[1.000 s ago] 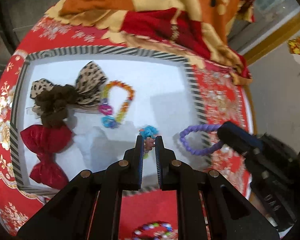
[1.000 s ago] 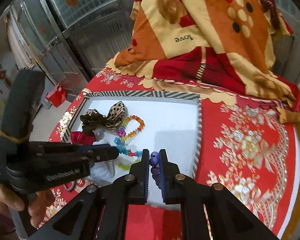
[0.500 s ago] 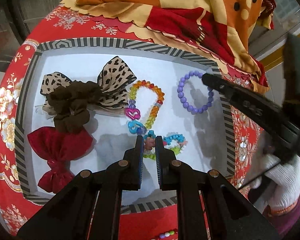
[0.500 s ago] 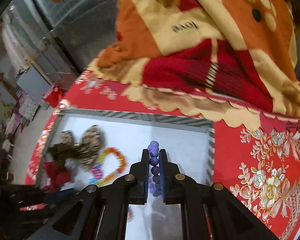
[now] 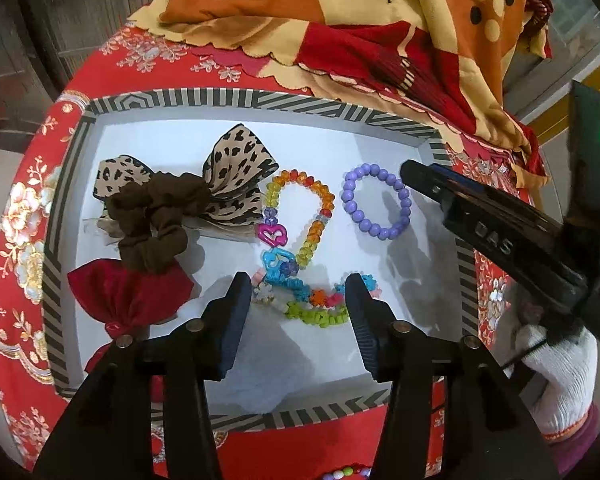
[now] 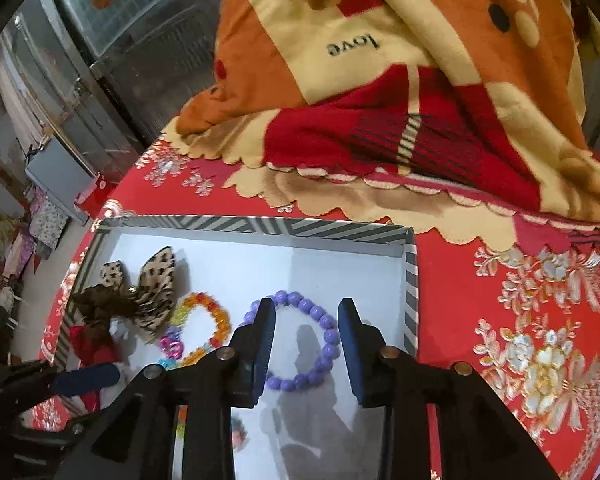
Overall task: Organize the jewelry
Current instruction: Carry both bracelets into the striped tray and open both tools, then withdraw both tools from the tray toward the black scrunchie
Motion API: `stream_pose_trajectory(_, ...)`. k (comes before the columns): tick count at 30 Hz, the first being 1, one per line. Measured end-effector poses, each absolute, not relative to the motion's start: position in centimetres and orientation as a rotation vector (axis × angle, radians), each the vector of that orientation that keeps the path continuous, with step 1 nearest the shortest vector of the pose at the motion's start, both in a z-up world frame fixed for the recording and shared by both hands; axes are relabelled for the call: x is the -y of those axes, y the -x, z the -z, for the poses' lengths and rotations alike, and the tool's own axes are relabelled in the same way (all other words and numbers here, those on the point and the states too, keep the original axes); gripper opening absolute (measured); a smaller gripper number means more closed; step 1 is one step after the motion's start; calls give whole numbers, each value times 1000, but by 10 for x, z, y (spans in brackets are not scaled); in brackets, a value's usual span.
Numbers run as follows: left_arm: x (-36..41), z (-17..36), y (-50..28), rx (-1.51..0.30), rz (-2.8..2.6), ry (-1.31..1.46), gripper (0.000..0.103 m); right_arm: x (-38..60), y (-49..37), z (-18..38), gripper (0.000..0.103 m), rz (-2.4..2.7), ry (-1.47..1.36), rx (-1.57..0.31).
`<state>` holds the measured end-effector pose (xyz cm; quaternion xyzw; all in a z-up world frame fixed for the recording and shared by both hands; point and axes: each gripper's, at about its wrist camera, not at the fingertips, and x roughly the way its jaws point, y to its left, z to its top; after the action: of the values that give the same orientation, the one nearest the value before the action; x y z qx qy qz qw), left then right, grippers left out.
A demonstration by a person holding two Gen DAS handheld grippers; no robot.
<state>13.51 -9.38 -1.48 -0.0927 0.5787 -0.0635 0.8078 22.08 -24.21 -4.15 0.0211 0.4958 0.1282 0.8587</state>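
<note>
I am holding both tongs wide open and gripping nothing, the left gripper [image 5: 296,304] framing the multicolored bracelet [image 5: 312,300] at lower center of the striped box [image 5: 260,98] (white inside), the right gripper [image 6: 306,340] straddling the purple bead bracelet [image 6: 300,340] lying mid-frame.

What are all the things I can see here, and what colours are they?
Box: one, white inside, striped rim, on red cloth.
Purple bracelet: one, box right.
Rainbow bracelet: one, box middle.
Flower bracelet: one, blue-green, box front.
Leopard bow: one, tan-black, box left.
Scrunchie: one, brown, on the bow.
Red bow: one, box front-left.
Blanket: one, orange-red-cream, behind box.
Tablecloth: one, red, flowered.
Left tongs: black, open.
Right tongs: black, open.
Gloved hand: one, white.
</note>
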Motion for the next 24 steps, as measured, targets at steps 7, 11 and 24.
stream_pose_trajectory(7,93,-4,-120,-1188,122,174,56,243,-180,13,38,-268,-66,-997)
stream_pose_trajectory(11,86,-12,-106,-1169,99,161,56,242,-152,-2,38,-252,-73,-976)
stream_pose_trajectory(24,72,-29,-44,-1118,70,106,56,231,-48,-30,39,-190,-70,-956)
